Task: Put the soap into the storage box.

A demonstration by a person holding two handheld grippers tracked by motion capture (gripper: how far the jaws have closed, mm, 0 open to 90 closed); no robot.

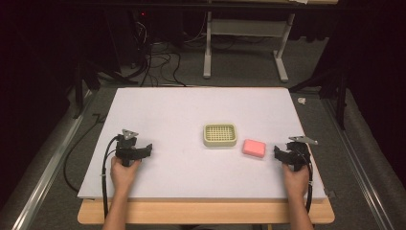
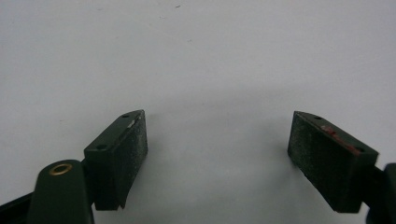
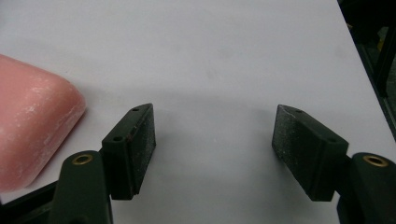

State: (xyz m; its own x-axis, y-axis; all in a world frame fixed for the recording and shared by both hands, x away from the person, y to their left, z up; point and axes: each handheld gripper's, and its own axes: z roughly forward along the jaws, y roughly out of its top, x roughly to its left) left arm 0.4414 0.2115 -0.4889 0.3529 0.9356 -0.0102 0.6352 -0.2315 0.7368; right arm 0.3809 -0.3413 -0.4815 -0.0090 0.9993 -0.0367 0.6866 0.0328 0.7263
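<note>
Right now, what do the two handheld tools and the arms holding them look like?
Both tools, left and right, are black, each topped by a grey three-cornered plate, with a black cable trailing back. Their jaws are blocky, with rough dark pads and brass-ringed screw holes. The forearms show no sleeves.

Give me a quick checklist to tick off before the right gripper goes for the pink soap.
1. Right gripper jaws apart with nothing between them: ok, bare table shows in the gap.
2. Soap free to grasp: ok, it lies flat on the table, nothing on top.
3. Soap lined up between the right gripper's jaws: not ok, in the right gripper view it sits off to the left, outside the jaws.
4. Soap dish ready to receive: ok, it stands upright with its grid bare, just left of the soap and apart from it.
5. Left gripper out of the way: ok, jaws open over bare table, well left of the dish.
</note>
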